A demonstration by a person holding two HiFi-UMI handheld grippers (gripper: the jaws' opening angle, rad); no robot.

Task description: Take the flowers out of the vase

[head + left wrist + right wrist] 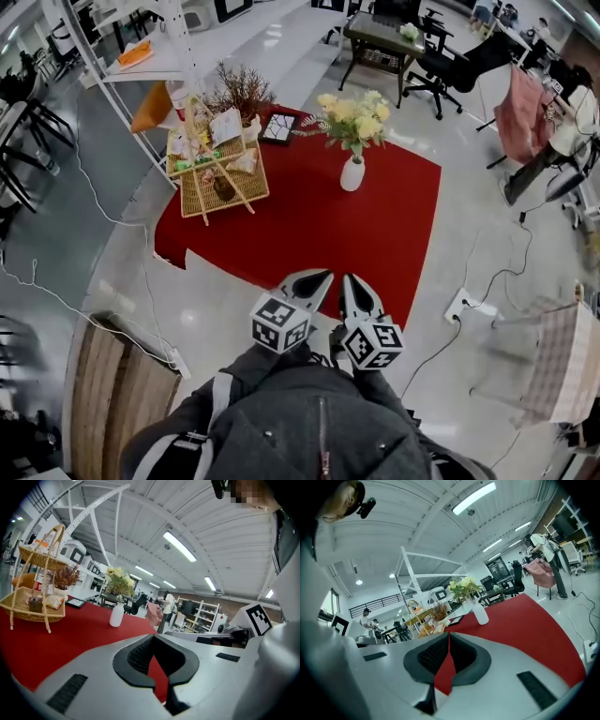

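A white vase (352,174) with yellow flowers (354,114) stands upright on the red carpet (309,234), well ahead of both grippers. My left gripper (322,277) and right gripper (349,280) are held side by side near the carpet's near edge, both pointing toward the vase. Each has its jaws shut with nothing between them. The vase (116,615) and flowers (119,581) stand far beyond the closed left gripper (152,638) in its own view. In the right gripper view the vase (480,615) is likewise distant, beyond the closed right gripper (449,634).
A two-tier wicker basket stand (217,171) with small items sits on the carpet left of the vase, with a dried plant (242,89) and a framed picture (278,128) behind it. A power strip (461,305) and cables lie on the floor right. A wooden board (117,384) is lower left.
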